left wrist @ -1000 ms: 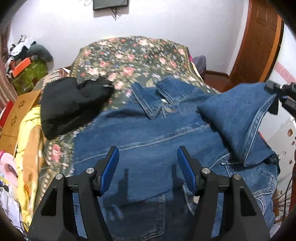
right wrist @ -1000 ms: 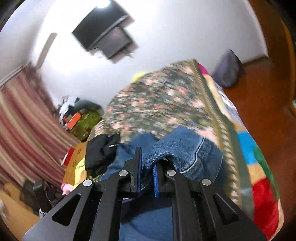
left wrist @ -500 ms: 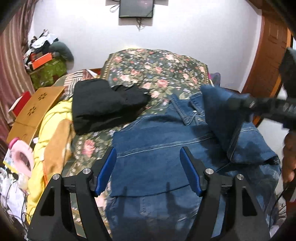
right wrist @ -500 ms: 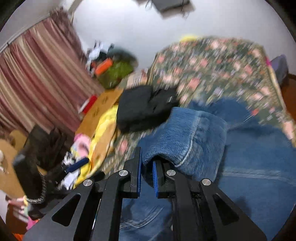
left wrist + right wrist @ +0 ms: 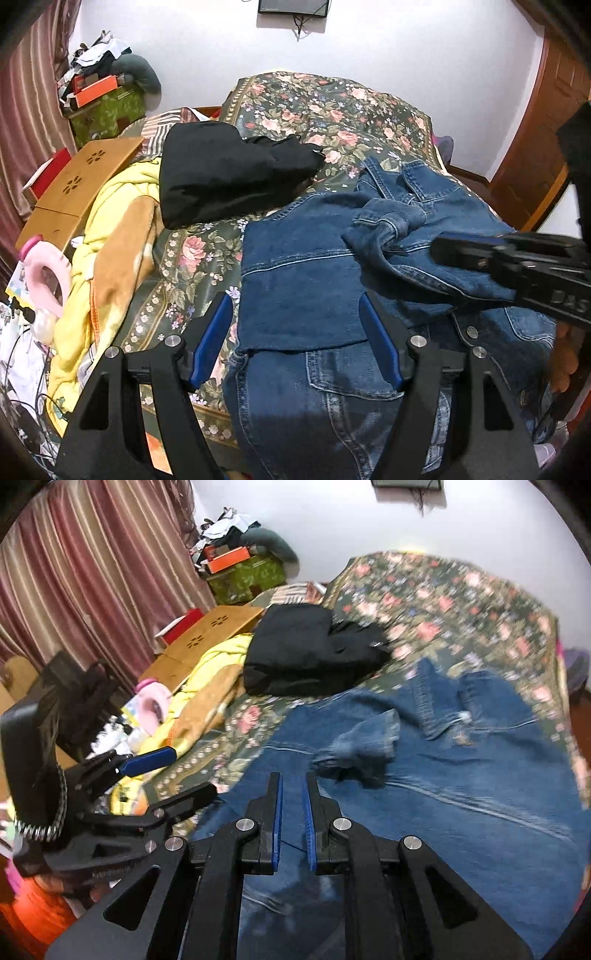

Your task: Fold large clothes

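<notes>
Seemingly only the first folds are in. From the left wrist view, the blue denim jacket (image 5: 306, 280) lies back-up on the dark floral bedspread (image 5: 332, 107), collar toward the far wall, its hem hanging over the near edge of the bed. One denim sleeve (image 5: 402, 243) is laid across the back panel, its cuff bunched and not smoothed flat. The left edge of the body reads as a straight line, which suggests that side is already turned in, though the sleeve there is hidden. The left gripper (image 5: 297, 341) hovers above the lower back of the jacket with its jaws spread wide, holding nothing. The right gripper (image 5: 509, 266) reaches in from the right, low over the folded sleeve.

From the right wrist view, which is smeared by motion, the right gripper (image 5: 292, 812) shows a narrow gap between its blue pads with no cloth in it, so the sleeve appears let go. The crumpled cuff (image 5: 365, 746) sits near the middle of the jacket. A folded black garment (image 5: 306, 650) rests farther back on the bed, apart from the denim.

By this reading, the cuff needs flattening and the body has yet to be folded lengthwise.
</notes>
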A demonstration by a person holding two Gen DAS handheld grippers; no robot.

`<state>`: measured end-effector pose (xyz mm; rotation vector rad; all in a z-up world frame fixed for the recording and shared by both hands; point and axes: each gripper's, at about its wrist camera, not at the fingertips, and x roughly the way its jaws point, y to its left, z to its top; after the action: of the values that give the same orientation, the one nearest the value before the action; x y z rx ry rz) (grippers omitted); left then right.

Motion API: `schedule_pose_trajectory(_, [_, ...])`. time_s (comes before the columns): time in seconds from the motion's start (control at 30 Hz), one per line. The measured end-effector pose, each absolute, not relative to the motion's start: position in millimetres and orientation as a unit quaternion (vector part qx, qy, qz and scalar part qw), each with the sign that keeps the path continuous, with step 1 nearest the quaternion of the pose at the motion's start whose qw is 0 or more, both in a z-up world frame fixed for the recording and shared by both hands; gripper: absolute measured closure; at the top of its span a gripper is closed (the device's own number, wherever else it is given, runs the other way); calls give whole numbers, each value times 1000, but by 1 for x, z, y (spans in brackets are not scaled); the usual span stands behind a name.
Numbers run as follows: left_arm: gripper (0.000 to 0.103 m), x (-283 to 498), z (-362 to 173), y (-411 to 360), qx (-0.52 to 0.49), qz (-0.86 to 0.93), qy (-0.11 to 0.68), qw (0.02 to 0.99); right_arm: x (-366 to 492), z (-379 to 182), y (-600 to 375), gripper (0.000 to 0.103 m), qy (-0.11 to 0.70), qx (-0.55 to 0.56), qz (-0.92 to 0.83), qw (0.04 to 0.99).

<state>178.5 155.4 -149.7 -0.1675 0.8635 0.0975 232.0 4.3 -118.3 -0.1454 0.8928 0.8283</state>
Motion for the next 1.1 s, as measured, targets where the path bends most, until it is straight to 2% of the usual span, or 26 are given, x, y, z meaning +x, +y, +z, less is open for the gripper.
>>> schedule_pose_trajectory(0.4, [33, 220, -142, 111, -20, 1, 410, 912, 246, -108, -122, 89, 408, -43, 258, 874])
schedule_pose_trajectory(0.57, [33, 259, -163, 104, -31, -13, 446, 894, 251, -109, -185, 88, 419, 16, 208, 884])
schedule_pose_trajectory(0.63, [35, 271, -173, 101, -38, -26, 462, 886, 250, -110, -204, 82, 418, 32, 182, 889])
schedule_pose_trajectory(0.67, [35, 278, -179, 99, -42, -29, 472, 880, 249, -111, -215, 71, 417, 41, 166, 893])
schedule_pose_trajectory(0.7, [39, 284, -184, 98, -46, -29, 481, 875, 248, -112, -223, 57, 416, 45, 155, 895])
schedule_pose_trajectory(0.73, [45, 290, -189, 97, -48, -31, 489, 871, 247, -113, -231, 54, 413, 50, 143, 898])
schedule_pose_trajectory(0.77, [48, 293, -192, 96, -49, -35, 492, 868, 244, -115, -239, 54, 408, 55, 135, 901])
schedule_pose_trajectory(0.8, [56, 297, -194, 96, -48, -38, 494, 868, 244, -117, -244, 54, 410, 60, 128, 901])
schedule_pose_trajectory(0.83, [70, 299, -195, 96, -46, -38, 491, 869, 244, -119, -246, 54, 414, 63, 125, 899])
schedule_pose_trajectory(0.9, [83, 304, -193, 102, -58, -37, 486, 871, 246, -124, -250, 54, 427, 68, 117, 894])
schedule_pose_trajectory(1.0, [95, 304, -175, 117, -87, -33, 462, 882, 243, -124, -255, 54, 427, 69, 116, 894])
schedule_pose_trajectory(1.1, [96, 296, -145, 131, -97, -35, 426, 899, 240, -120, -253, 54, 420, 75, 120, 896])
